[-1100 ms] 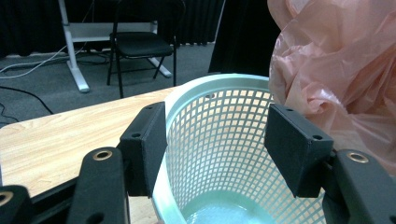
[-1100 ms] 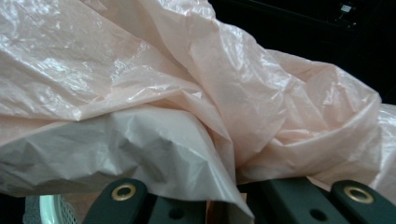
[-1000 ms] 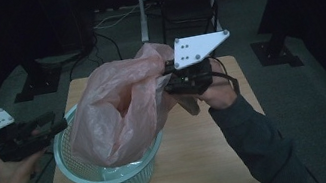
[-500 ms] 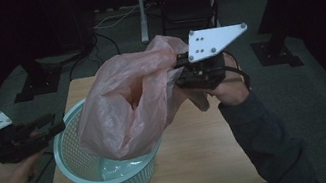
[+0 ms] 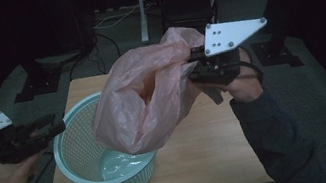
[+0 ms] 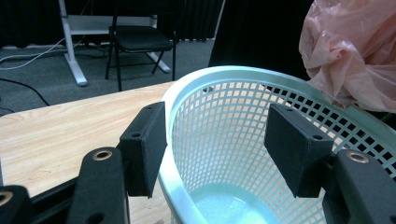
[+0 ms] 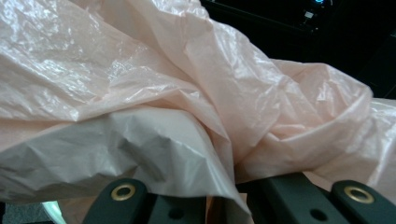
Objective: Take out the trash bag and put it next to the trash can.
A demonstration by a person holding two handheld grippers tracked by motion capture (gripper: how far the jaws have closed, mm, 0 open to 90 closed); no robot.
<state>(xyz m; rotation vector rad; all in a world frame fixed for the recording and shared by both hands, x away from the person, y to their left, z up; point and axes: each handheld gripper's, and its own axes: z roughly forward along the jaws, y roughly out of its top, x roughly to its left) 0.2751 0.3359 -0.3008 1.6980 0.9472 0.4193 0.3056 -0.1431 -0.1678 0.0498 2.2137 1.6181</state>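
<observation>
A pink plastic bag (image 5: 147, 99) hangs in the air over the right half of a pale green mesh basket (image 5: 130, 178), its bottom just above the rim. My right gripper (image 5: 193, 68) is shut on the bag's upper right edge, and the crumpled film (image 7: 187, 93) bulges over its jaws (image 7: 224, 210). At the basket's left side, my left gripper (image 5: 58, 127) is open, with the basket rim (image 6: 224, 74) running between its two pads (image 6: 147, 149): one pad outside the wall, one inside. The bag (image 6: 355, 51) hangs beyond the far rim.
The basket stands on the left part of a small wooden table (image 5: 212, 154). Behind the table are a dark chair (image 6: 140, 39) and a white desk leg (image 5: 140, 9). Cables lie across the dark floor (image 5: 104, 28). Bare wood lies to the right of the basket.
My right gripper has moved up and to the right, lifting the pink bag higher out of the basket. The left gripper has stayed at the basket's rim.
</observation>
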